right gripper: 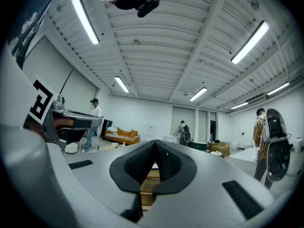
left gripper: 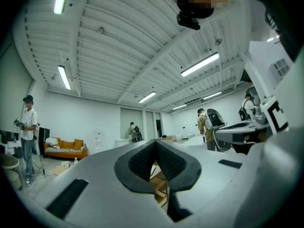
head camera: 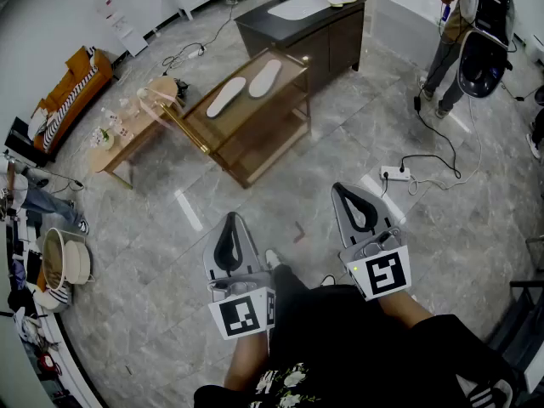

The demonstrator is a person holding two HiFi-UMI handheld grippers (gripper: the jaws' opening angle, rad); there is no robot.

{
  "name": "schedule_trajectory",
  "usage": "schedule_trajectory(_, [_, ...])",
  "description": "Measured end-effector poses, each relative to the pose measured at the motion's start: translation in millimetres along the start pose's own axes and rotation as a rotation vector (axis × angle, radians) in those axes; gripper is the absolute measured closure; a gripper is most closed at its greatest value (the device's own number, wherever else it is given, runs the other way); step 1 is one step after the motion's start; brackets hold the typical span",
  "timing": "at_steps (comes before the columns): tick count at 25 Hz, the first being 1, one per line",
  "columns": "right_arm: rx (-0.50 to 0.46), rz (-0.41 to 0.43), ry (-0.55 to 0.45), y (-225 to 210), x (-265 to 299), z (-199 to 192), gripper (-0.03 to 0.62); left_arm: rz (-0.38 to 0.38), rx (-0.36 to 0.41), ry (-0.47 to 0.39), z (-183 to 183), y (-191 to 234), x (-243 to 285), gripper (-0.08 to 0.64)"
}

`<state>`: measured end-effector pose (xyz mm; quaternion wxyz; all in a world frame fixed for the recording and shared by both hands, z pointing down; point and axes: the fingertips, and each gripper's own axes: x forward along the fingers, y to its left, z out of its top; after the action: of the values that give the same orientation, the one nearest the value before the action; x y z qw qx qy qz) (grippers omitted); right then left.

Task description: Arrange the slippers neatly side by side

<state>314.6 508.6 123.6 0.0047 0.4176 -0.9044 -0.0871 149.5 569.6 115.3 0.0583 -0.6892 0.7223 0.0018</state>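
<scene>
Left tool (head camera: pixel 229 219), right tool (head camera: pixel 342 190): both closed, empty, well short of desk (head camera: pixel 270 109). Slippers (head camera: pixel 226 98) atop desk, apart.

Grey marble floor (head camera: pixel 255 219), loose cables all over. Glass-top wooden table (head camera: pixel 289 79) mid-room, dark cabinet (head camera: pixel 331 32) just behind it. Low wooden side table (head camera: pixel 127 138) nearby, clutter on top. Orange sofa (head camera: pixel 76 83) by far wall. White power strip (head camera: pixel 395 174) on floor. Person (head camera: pixel 449 32) standing beside white tub (head camera: pixel 408 7). Strip lights (right gripper: pixel 85 18) on ribbed ceiling.
</scene>
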Motion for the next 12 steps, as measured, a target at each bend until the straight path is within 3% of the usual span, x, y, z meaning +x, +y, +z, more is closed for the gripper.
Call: schedule_trajectory(12, [0.045, 0.018, -0.008, 3.7, -4.6, -7.0, 0.595, 0.008, 0.013, 0.013, -2.3, 2.4, -4.4, 0.558])
